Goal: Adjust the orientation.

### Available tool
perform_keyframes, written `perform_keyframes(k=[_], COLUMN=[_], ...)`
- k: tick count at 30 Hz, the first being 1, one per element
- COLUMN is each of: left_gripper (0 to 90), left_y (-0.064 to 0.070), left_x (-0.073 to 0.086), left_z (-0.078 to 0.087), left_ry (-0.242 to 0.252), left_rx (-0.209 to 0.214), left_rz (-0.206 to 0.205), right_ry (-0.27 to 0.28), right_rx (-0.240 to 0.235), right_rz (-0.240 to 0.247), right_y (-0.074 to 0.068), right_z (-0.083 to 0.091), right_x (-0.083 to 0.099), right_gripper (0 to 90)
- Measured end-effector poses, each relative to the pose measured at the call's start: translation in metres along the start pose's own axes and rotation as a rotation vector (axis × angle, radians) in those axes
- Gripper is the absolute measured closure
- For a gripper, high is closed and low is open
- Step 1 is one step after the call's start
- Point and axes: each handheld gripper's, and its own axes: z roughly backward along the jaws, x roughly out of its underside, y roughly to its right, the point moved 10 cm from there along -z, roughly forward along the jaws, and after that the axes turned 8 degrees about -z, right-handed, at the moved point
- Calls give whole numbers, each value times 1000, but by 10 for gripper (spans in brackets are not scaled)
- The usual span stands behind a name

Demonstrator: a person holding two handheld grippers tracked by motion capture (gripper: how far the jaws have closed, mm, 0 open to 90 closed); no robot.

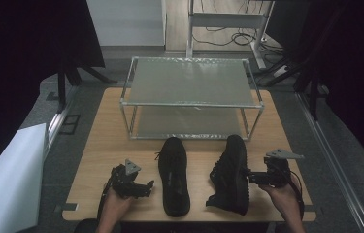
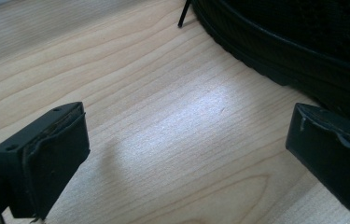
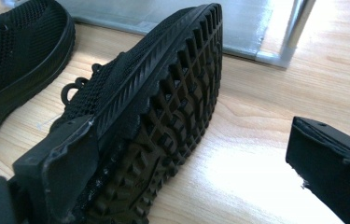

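Observation:
Two black mesh shoes lie on the wooden table (image 1: 107, 141). The left shoe (image 1: 174, 174) stands upright with its toe toward the rack. The right shoe (image 1: 230, 174) is tipped on its side, and its ridged sole (image 3: 172, 116) faces my right gripper. My left gripper (image 1: 146, 187) rests just left of the upright shoe. It stands open (image 2: 186, 158) over bare wood, with that shoe's sole edge (image 2: 275, 51) beyond its right jaw. My right gripper (image 1: 250, 176) is open (image 3: 191, 168) at the tipped shoe's sole, its left jaw against the sole's rim.
A two-shelf metal rack (image 1: 191, 104) stands at the back of the table, its lower shelf (image 3: 238, 23) just beyond the shoes. A white board (image 1: 9, 179) leans off the table's left. A person's hands hold both grippers at the near edge.

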Motion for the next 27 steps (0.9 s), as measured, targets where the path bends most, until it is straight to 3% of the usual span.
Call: perform_keyframes(k=[9, 16, 17, 20, 22, 23, 27], left_gripper=[0, 0, 0, 0, 0, 0, 0], left_y=[-1, 0, 1, 1, 1, 1, 0], left_x=[1, 1, 1, 1, 1, 1, 1], left_z=[-1, -2, -3, -3, -3, -2, -1], left_ry=[-6, -11, -13, -13, -13, -14, -11], left_rx=[-2, 0, 4, 4, 5, 6, 15], left_rz=[0, -2, -2, -2, -2, -2, 18], right_ry=[19, 25, 16, -9, -54, -79, -77], right_rx=[13, 71, 88, 120, 140, 90, 59], right_rz=[-45, -59, -69, -64, -72, -112, -153], right_y=[19, 46, 56, 64, 72, 75, 80], right_z=[14, 30, 31, 29, 20, 12, 10], right_x=[4, 15, 21, 27, 39, 46, 49], right_gripper=[67, 143, 198, 233, 262, 240, 190])
